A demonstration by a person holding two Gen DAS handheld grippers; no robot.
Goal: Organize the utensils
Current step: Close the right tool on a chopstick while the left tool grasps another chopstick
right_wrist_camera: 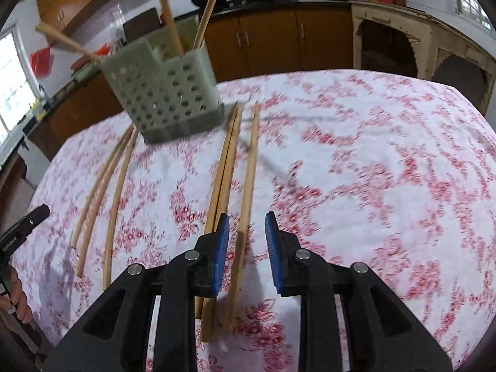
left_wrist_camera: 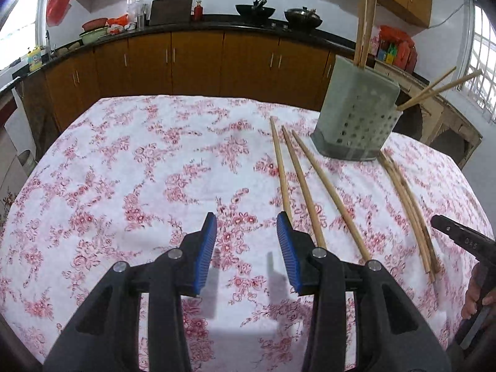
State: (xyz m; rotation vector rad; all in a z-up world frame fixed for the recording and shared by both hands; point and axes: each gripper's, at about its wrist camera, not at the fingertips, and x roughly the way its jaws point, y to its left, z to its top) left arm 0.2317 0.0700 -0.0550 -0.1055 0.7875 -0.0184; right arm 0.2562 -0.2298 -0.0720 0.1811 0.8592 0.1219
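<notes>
Left claw (left_wrist_camera: pixel 246 221): jaws apart, blue pads bare, nothing between them; only the flowered tablecloth (left_wrist_camera: pixel 139 170) shows in the gap. The nearest of three loose chopsticks (left_wrist_camera: pixel 305 192) runs just beside the outer face of its right-hand pad; contact cannot be confirmed.

Right claw (right_wrist_camera: pixel 247 221): jaws narrowly apart, straddling a single chopstick (right_wrist_camera: pixel 249 167) that lies on the cloth. Its pads stand clear of the wood on both sides; no grip observed. A touching pair of chopsticks (right_wrist_camera: pixel 224 167) lies just to the left of it, passing under the left-hand pad.

Further left in the right wrist view, the three loose chopsticks lie fanned on the table.

At the far side of the table stands the perforated grey-green utensil holder (left_wrist_camera: pixel 356 117), upright on a darker base. Chopsticks (left_wrist_camera: pixel 365 21) already stand in it, some upright, others leaning out over its rim.

A person's hand (left_wrist_camera: pixel 477 297) grips the right tool's handle at the frame edge of the left wrist view.
</notes>
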